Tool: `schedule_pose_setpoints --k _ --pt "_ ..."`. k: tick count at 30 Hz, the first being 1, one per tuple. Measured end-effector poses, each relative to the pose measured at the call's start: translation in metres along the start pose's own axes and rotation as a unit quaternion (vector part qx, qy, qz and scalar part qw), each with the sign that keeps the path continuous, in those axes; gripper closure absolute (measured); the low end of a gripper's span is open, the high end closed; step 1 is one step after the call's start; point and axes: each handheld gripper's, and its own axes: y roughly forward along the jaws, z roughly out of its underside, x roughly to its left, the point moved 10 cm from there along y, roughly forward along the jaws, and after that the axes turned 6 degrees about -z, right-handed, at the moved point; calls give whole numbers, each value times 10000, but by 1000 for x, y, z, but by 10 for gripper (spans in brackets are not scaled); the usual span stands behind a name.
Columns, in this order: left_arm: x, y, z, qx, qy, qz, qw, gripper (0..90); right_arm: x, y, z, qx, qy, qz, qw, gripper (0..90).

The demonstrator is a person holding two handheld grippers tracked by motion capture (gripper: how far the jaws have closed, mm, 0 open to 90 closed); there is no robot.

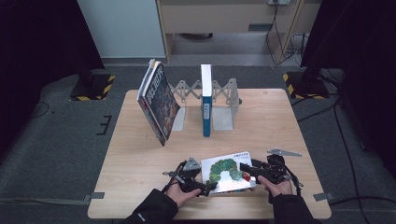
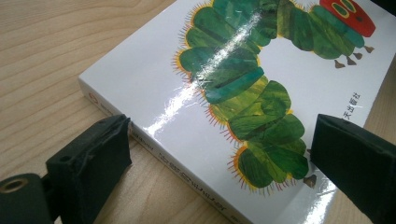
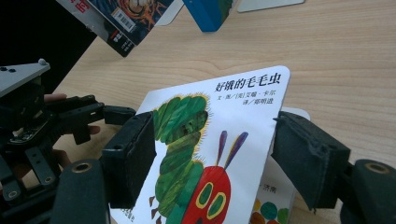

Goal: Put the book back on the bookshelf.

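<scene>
**Caterpillar book between two pairs of tongs**

The caterpillar book (image 1: 227, 171) lies at the near edge of the worktop (image 1: 140, 154), its right side raised. The left tongs (image 1: 203, 187) stand wide, jaws astride the book's near left corner (image 2: 219, 116), spine edge beside one jaw. The right tongs (image 1: 246, 169) are also spread wide, jaws flanking the lifted cover (image 3: 210, 140). Behind, a blue book (image 1: 206, 100) stands upright in a metal rack (image 1: 224, 100), and a dark book (image 1: 159, 102) leans.

Both forearms wear dark sleeves. Left gripper (image 1: 201, 184) and right gripper (image 1: 254, 173): black frames, 2 thick matte-black padded jaws each, grey three-cornered top plates, round screw holes, black trailing cables.
</scene>
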Motion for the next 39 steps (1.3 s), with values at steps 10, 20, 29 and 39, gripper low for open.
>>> schedule_pose_setpoints --k 10,20,29,39 --pt "1 0 -1 -59 -164 38 9998 21 8 -4 -9 -280 -30 -301 9992 307" --pt "2 0 -2 -71 -233 71 9997 6 9 3 -14 -414 -107 -337 9985 283" --pt "2 0 -1 -62 -223 82 9997 4 11 18 -9 -134 -167 -383 9990 310" --pt "2 0 -2 -72 -234 75 9997 5 7 23 2 332 -160 -362 9987 397"
